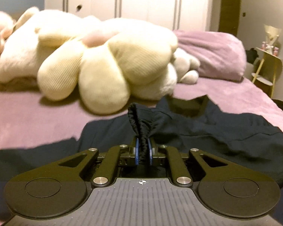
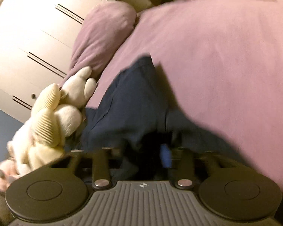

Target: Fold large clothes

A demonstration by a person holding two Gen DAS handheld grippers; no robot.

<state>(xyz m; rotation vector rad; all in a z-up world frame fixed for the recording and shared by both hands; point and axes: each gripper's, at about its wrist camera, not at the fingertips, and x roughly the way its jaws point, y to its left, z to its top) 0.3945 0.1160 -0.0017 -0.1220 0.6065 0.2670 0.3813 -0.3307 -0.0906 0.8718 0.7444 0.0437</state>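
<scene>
A dark navy garment lies crumpled on the purple bed. My left gripper is shut on a gathered, elastic-looking edge of it, and the pinched cloth stands up in a fold ahead of the blue pads. In the right wrist view, which is blurred and rolled to one side, the same navy garment runs from the bed up into my right gripper. Dark cloth is bunched between its jaws against one blue pad, and the other finger is hidden under the fabric.
A big cream plush toy lies across the bed just beyond the garment, with a purple pillow to its right. White wardrobe doors stand behind. A small side table is at the bed's far right. The purple bedspread spreads wide.
</scene>
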